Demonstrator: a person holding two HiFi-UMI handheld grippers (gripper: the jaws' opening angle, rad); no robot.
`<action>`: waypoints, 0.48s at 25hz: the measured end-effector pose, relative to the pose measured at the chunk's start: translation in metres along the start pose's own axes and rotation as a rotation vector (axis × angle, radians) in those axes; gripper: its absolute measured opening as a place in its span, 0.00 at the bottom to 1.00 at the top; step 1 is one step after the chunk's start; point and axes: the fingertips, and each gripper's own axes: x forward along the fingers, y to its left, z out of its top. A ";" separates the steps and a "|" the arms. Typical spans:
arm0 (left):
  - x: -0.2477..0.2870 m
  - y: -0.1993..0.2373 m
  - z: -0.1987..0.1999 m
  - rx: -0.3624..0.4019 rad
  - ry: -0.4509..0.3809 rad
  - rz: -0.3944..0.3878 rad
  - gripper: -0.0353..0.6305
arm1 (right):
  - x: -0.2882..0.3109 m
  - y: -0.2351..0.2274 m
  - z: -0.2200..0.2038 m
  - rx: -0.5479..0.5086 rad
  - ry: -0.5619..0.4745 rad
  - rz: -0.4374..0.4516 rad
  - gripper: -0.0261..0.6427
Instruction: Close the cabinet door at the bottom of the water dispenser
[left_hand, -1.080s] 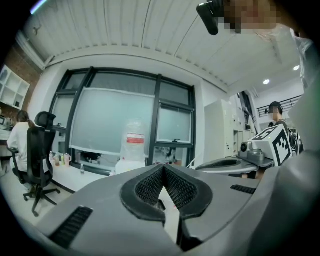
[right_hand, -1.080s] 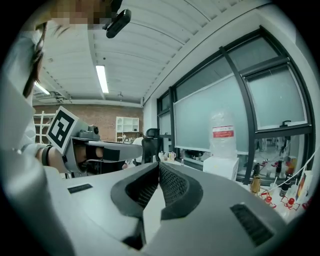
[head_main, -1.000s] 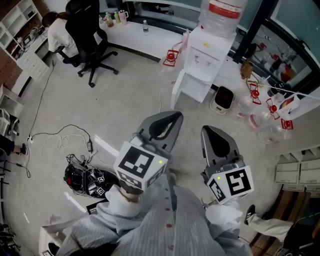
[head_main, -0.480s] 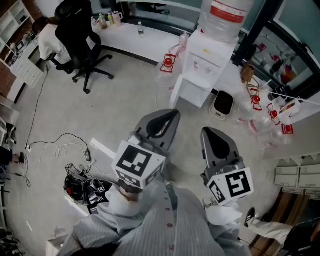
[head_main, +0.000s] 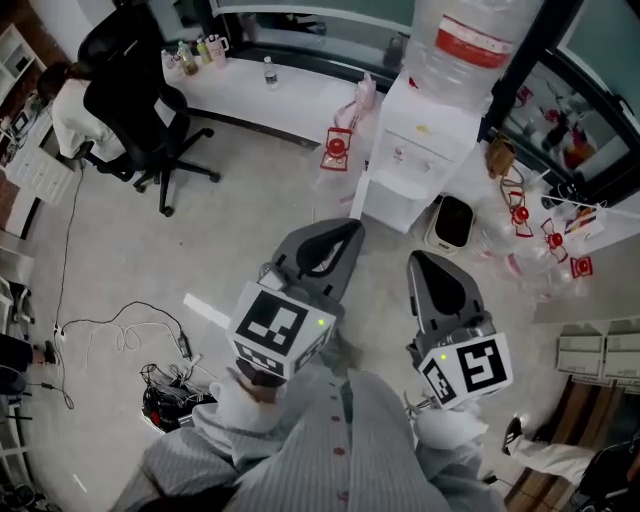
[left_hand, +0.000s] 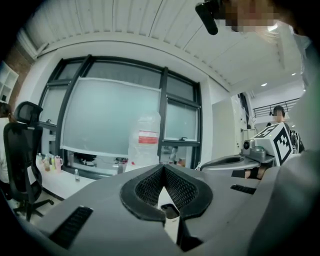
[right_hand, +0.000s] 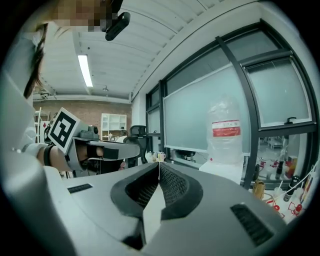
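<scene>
The white water dispenser (head_main: 425, 150) with a big clear bottle (head_main: 470, 40) on top stands at the upper right of the head view. At its foot the white cabinet door (head_main: 358, 192) hangs open toward the left. My left gripper (head_main: 350, 232) is shut and empty, its tip a short way in front of that door. My right gripper (head_main: 420, 262) is also shut and empty, beside it to the right. In the left gripper view the left gripper (left_hand: 162, 167) points at the bottle (left_hand: 145, 145). In the right gripper view the right gripper (right_hand: 159, 165) has the bottle (right_hand: 225, 137) to its right.
A person sits in a black office chair (head_main: 135, 110) at a white desk (head_main: 270, 85) on the left. Cables (head_main: 165, 395) lie on the floor. A small white bin (head_main: 450, 222) and several clear bottles with red tags (head_main: 530, 225) stand right of the dispenser.
Both grippers have moved forward across the floor toward the dispenser, which now lies closer in the head view. Both stay shut and empty.
</scene>
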 end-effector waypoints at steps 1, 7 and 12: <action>0.004 0.008 -0.001 0.001 0.004 -0.009 0.07 | 0.008 -0.002 0.000 0.003 0.002 -0.010 0.06; 0.031 0.040 -0.011 -0.019 0.037 -0.053 0.07 | 0.045 -0.019 -0.009 0.033 0.040 -0.051 0.06; 0.059 0.060 -0.024 -0.036 0.059 -0.068 0.07 | 0.073 -0.036 -0.021 0.051 0.077 -0.054 0.06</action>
